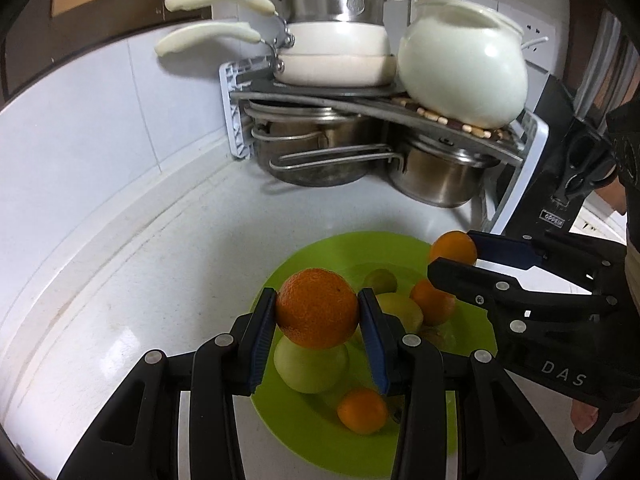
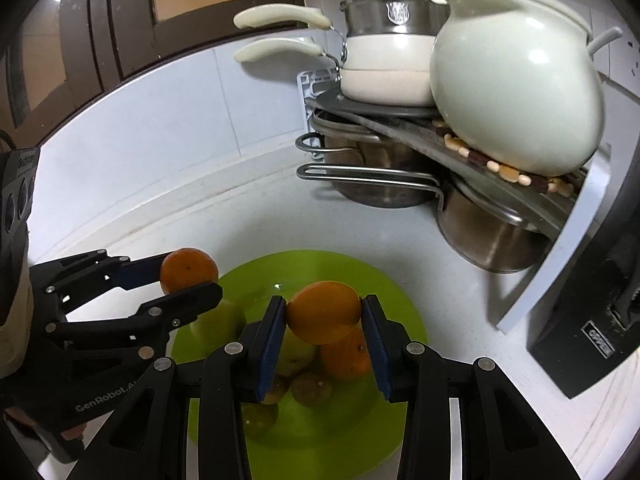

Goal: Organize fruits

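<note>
Green plate (image 1: 320,248) holds oranges and pale fruits, partly hidden. Left gripper (image 1: 317,316) and right gripper (image 2: 324,316) each pinch an orange above it.

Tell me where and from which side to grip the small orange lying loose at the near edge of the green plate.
Grip the small orange across its round middle, coming straight down from above. It sits low on the green plate with a green apple close beside it, so a side approach looks blocked. Both grippers already hold oranges.

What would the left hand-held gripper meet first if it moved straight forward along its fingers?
Probably the round green plastic plate or the fruit in it: the left hand-held gripper, shut on a round orange, points down over it. Depth is unclear.
</note>
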A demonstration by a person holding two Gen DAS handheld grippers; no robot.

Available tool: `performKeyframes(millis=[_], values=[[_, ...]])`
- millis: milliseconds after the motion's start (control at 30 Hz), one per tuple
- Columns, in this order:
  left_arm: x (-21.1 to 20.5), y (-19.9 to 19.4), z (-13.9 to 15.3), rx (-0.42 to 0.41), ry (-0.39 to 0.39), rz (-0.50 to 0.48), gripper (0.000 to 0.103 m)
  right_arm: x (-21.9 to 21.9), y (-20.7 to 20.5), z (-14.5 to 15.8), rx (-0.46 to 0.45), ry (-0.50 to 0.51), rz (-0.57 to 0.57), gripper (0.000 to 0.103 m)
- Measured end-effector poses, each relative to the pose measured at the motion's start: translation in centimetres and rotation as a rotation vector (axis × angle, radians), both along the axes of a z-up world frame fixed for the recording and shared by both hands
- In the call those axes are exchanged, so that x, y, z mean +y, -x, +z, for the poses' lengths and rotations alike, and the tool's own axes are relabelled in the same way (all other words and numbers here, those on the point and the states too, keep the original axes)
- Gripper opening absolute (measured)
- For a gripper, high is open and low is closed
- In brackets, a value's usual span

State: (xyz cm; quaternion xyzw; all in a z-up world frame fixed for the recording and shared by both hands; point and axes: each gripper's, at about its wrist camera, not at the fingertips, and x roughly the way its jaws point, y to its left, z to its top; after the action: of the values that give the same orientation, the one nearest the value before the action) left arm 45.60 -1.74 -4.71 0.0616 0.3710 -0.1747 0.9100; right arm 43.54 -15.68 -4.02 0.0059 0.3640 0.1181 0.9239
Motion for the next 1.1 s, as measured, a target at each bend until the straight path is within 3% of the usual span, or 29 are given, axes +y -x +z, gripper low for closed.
performKeyframes(millis=[467, 600, 1100], values=[[0.0, -1.0, -1.0, 0.024, 0.010, 0.007, 0.045, -0.1, -1.5, -1.3, 0.032, -0.015, 0.002, 0.041], [0.4, -0.4, -0.4, 0.010, 0.019, 0.023, 0.047, 0.0, -1.0, -1.1, 0.023, -0.011, 0.000, 0.048], [2.4, 4.8, 3.4, -0.087, 0.006, 0.128, 0.059, -0.4, 3.9, 1.8, -0.043, -0.008, -0.044, 0.048]])
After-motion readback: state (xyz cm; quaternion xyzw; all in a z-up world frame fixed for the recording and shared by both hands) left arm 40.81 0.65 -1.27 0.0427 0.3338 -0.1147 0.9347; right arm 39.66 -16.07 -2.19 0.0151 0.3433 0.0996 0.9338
